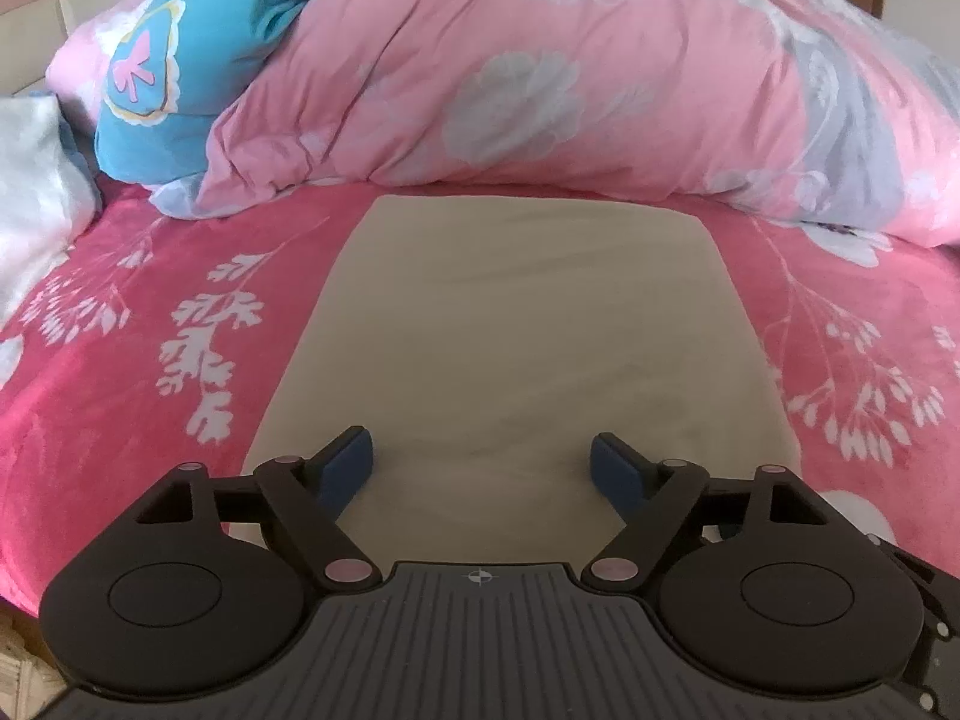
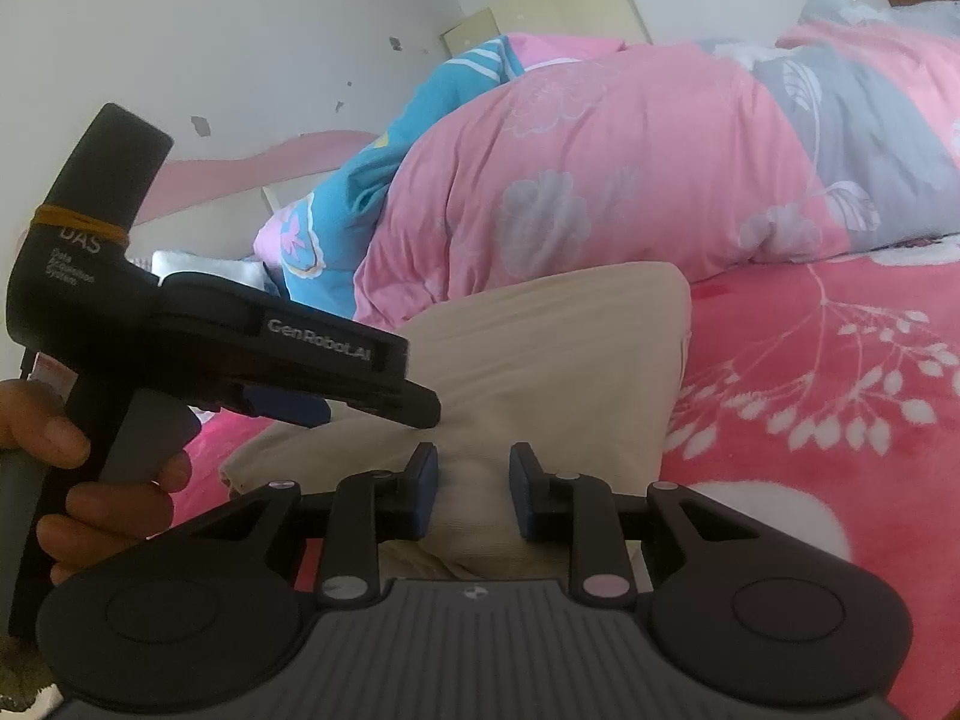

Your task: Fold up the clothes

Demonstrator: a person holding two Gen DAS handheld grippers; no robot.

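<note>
A beige garment [image 1: 504, 330] lies folded into a flat rectangle on the pink flowered bedsheet [image 1: 120, 372]. My left gripper [image 1: 483, 462] hangs open over its near edge, with nothing between the blue pads. In the right wrist view the same garment [image 2: 552, 348] rises in a slope from a bunched near edge. My right gripper [image 2: 472, 483] is shut on that bunched edge, with cloth filling the gap between its pads. The left gripper [image 2: 390, 411], held by a person's hand [image 2: 78, 468], hovers just above the garment's left side.
A heaped pink and grey quilt [image 1: 540, 78] lies right behind the garment, with a blue pillow [image 1: 198, 72] to its left. White cloth [image 1: 36, 180] sits at the far left. A white wall [image 2: 240, 30] and a cream cabinet [image 2: 564, 12] stand beyond the bed.
</note>
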